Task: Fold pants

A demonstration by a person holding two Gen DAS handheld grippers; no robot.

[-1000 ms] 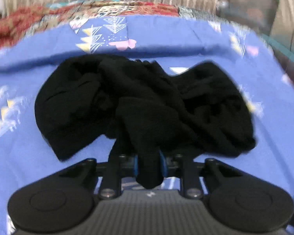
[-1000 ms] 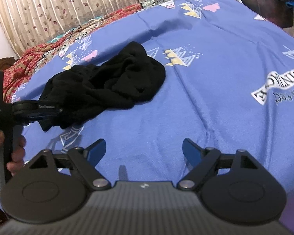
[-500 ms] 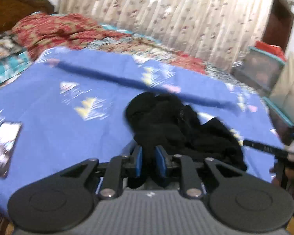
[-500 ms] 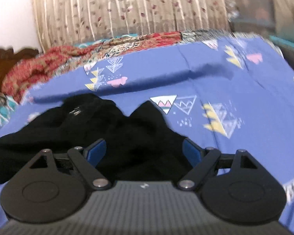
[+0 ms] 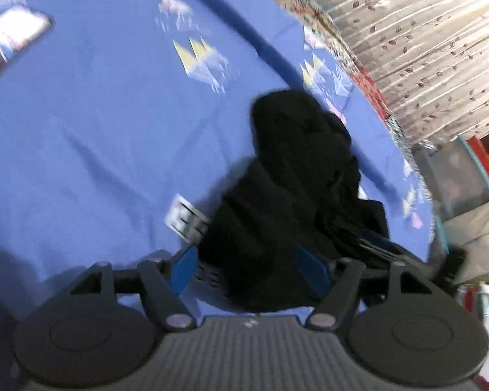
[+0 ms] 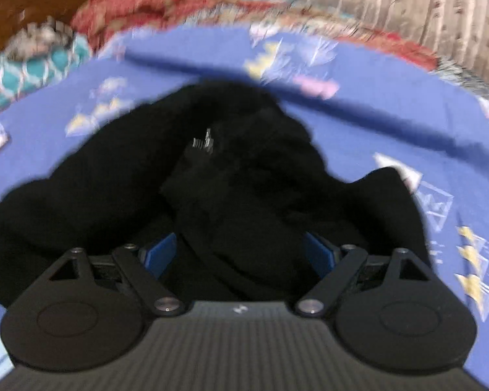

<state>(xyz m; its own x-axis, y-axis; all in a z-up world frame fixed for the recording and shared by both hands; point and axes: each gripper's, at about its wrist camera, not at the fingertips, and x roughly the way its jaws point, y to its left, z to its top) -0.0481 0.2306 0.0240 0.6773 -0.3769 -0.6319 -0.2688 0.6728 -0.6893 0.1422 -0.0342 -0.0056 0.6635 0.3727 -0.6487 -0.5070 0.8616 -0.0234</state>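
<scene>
The black pants (image 5: 293, 176) lie crumpled in a heap on the blue patterned bedsheet (image 5: 97, 123). My left gripper (image 5: 249, 265) is open, its blue pads spread on either side of the near edge of the heap. In the right wrist view the pants (image 6: 212, 176) fill the middle of the frame. My right gripper (image 6: 239, 254) is open, low over the fabric, with cloth lying between the pads. Part of the right gripper (image 5: 384, 247) shows at the heap's right side in the left wrist view. Both views are blurred.
A phone (image 5: 16, 32) lies on the sheet at the far left. A red patterned blanket (image 6: 179, 0) and a teal pillow (image 6: 26, 71) lie at the bed's far edge before a curtain (image 5: 423, 32). Storage boxes (image 5: 456, 176) stand beside the bed.
My left gripper has opened and let go of the pants, and its view has swung and tilted. My right gripper has moved in low over the heap, still open.
</scene>
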